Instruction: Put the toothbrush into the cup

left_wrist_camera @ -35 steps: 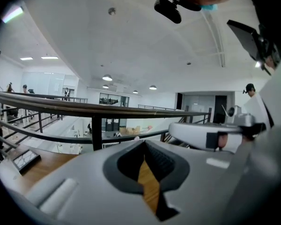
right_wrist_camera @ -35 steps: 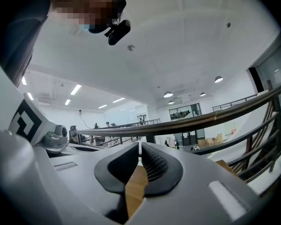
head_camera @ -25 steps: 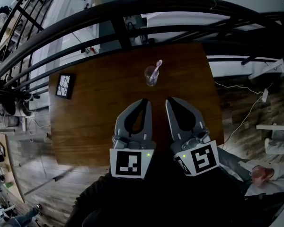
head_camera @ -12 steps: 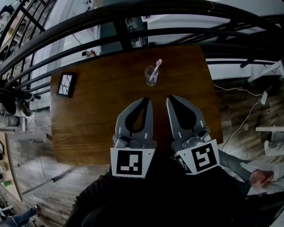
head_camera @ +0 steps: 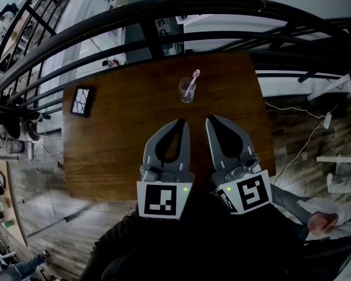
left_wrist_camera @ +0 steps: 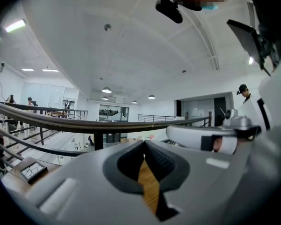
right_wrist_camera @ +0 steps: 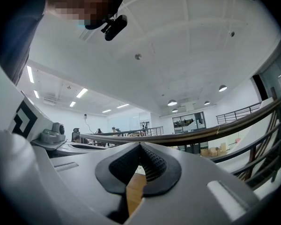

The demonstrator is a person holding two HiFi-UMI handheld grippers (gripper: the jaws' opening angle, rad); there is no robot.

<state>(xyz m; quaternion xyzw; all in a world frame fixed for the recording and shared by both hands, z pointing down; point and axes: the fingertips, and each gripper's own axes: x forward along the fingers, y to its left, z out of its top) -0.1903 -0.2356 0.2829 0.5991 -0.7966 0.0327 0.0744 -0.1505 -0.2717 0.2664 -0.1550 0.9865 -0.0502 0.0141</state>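
Observation:
A clear glass cup stands near the far edge of the brown wooden table. A pink toothbrush leans inside it, head up. My left gripper and right gripper hover side by side over the table's near half, well short of the cup. Both are shut with nothing between the jaws. In the left gripper view the tips meet, and the right gripper view shows the same; neither view shows the cup.
A small black-framed tile lies at the table's left edge. Black railings curve past the far side of the table. Wood flooring and a cable lie to the right.

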